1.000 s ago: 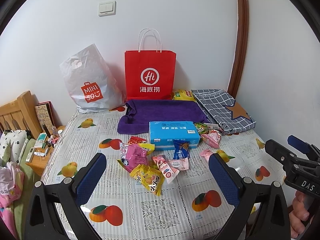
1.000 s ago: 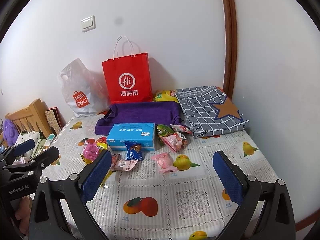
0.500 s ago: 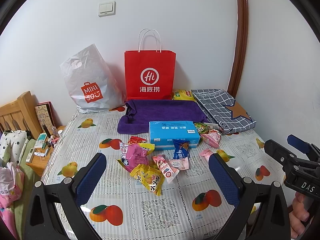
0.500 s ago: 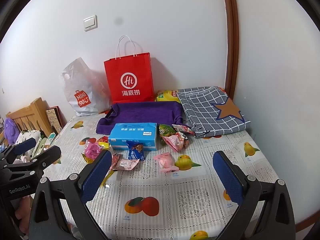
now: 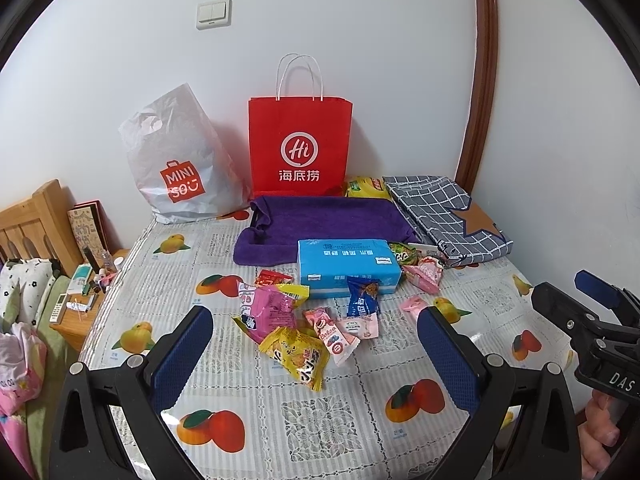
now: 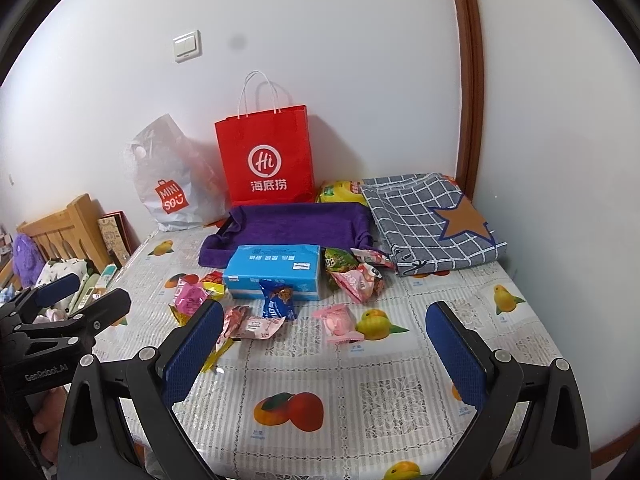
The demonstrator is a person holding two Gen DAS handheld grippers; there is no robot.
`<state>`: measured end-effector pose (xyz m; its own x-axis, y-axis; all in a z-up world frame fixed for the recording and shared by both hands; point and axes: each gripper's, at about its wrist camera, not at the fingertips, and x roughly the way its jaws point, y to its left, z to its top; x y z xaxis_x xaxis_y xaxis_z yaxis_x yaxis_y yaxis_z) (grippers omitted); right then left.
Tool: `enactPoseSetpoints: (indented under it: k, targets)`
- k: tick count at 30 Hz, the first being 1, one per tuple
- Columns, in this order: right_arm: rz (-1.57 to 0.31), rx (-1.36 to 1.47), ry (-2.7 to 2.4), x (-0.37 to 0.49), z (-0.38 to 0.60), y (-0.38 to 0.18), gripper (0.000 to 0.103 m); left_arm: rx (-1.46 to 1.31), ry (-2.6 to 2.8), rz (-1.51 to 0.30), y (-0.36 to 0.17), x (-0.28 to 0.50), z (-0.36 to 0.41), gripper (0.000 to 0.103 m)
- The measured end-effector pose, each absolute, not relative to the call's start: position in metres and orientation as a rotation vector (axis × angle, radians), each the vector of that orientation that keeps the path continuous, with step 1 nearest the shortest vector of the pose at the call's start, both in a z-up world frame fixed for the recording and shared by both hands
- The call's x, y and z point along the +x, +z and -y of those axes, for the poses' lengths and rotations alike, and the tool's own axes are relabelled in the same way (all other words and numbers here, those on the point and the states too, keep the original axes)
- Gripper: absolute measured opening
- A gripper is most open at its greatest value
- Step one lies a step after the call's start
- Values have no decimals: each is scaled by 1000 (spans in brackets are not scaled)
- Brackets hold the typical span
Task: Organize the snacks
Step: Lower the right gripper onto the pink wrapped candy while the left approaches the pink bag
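Both jaws spread wide and empty, left gripper (image 5: pixel 312 344) and right gripper (image 6: pixel 324 334) held above near desk (image 6: pixel 320 368) edge; scattered snack packets (image 5: pixel 296 320) at desk centre, beside blue box (image 5: pixel 348 266), purple cloth (image 5: pixel 324 222) toward far edge.

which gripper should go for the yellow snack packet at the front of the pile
Left, probably. The yellow snack packet lies straight ahead between the open left gripper fingers; in the right wrist view it is mostly hidden behind the right gripper's left finger, off to its side.
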<state>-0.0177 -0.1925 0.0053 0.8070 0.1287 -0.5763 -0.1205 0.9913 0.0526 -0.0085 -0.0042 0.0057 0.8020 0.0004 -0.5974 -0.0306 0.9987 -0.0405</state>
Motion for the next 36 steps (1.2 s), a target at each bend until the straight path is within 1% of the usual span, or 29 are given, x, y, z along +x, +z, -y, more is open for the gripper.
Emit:
enactPoseSetpoints:
  k: [8, 20, 28, 32, 36]
  targets:
    - [-656, 39, 148, -4, 195, -7, 100, -31, 13, -655, -6, 4, 4, 102]
    - [-701, -13, 72, 26, 216, -32, 100, -1, 75, -723, -32, 41, -4, 103]
    - [-746, -28, 49, 65, 235, -65, 100, -29, 68, -763, -58, 69, -18, 102]
    - [-779, 0, 84, 90, 239, -82, 95, -30, 104, -824, -73, 87, -28, 102]
    - [-847, 20, 126, 116, 237, -101, 95, -56, 114, -860, -86, 102, -44, 102]
